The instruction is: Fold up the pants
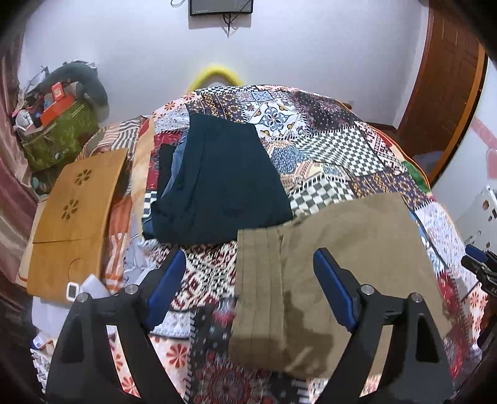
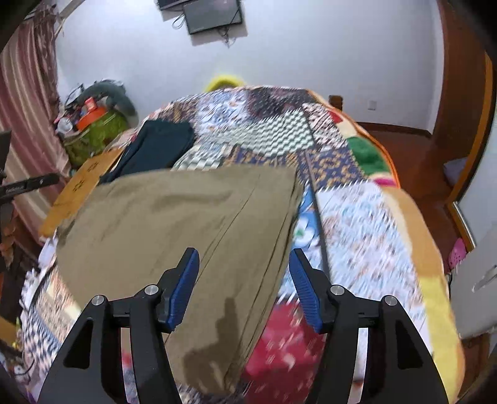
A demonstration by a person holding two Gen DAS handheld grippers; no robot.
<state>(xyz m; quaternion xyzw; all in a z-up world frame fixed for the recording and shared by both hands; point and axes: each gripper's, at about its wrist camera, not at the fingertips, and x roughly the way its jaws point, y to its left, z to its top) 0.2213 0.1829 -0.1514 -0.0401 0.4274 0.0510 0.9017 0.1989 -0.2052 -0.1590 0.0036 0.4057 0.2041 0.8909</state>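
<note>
Khaki: folded cotton pants (image 1: 326,248) lying on my patchwork quilt (image 1: 326,146).
Left gripper (image 1: 248,289): spread above them, pinching nothing.
Right gripper (image 2: 245,289): spread, empty.

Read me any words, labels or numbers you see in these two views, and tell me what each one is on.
No text reads whole.
"DA": cut-off white letters on the black device at the left view's right edge.
White lettering on the black bar at the right view's left edge: too blurred.
Orange box: print too small.
Wall screen: no legible text.
</note>
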